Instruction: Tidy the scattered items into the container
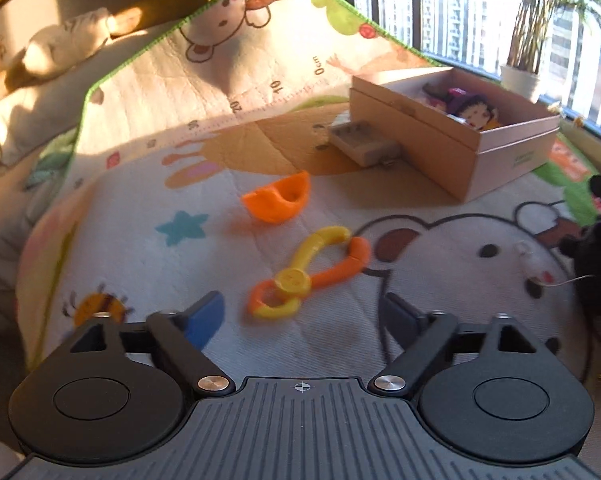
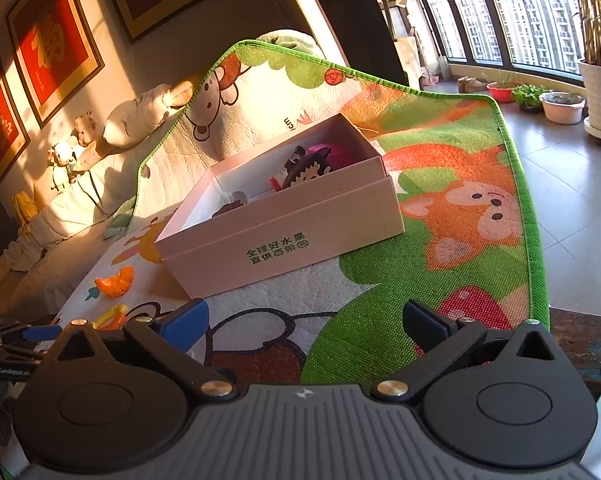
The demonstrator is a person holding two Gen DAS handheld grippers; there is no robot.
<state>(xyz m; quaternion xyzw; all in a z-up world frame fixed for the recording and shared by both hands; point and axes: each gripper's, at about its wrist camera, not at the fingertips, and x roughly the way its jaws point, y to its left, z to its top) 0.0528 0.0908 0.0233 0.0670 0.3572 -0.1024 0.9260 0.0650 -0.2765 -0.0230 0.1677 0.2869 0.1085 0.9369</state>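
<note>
Toys: orange cup-shaped toy (image 1: 278,200) and yellow-and-orange toy tongs-like scissors (image 1: 308,272) lie loose on the play mat (image 1: 148,240), well apart from the box; the scissors sit at about 6 o'clock of the orange piece, close to it.
Container: open pale cardboard box (image 2: 284,236) with green printed characters on its side, standing on the mat; in the left wrist view it lies at 2 o'clock of the scissors.
Box contents: a cartoon-face toy (image 2: 306,174) and a purple item (image 2: 326,152) lie inside, toward the far end; more small pieces beside them are too unclear to name.
Small tray: a beige compartmented tray (image 1: 364,142) rests on the mat, touching the box's long side.
Left tongs (image 1: 304,312): fingers spread wide, nothing between them, hovering just short of the scissors, which lie at 12 o'clock of the gap.
Right tongs (image 2: 306,320): fingers spread wide, nothing between them, over the mat with the box at 12 o'clock.
Mat: cartoon animals, green edging, its far part rising against a sofa (image 2: 60,216).
Surroundings: plush toys (image 2: 140,116) on the sofa, framed red pictures (image 2: 56,48) on the wall, potted plants (image 2: 600,80) by the windows.
</note>
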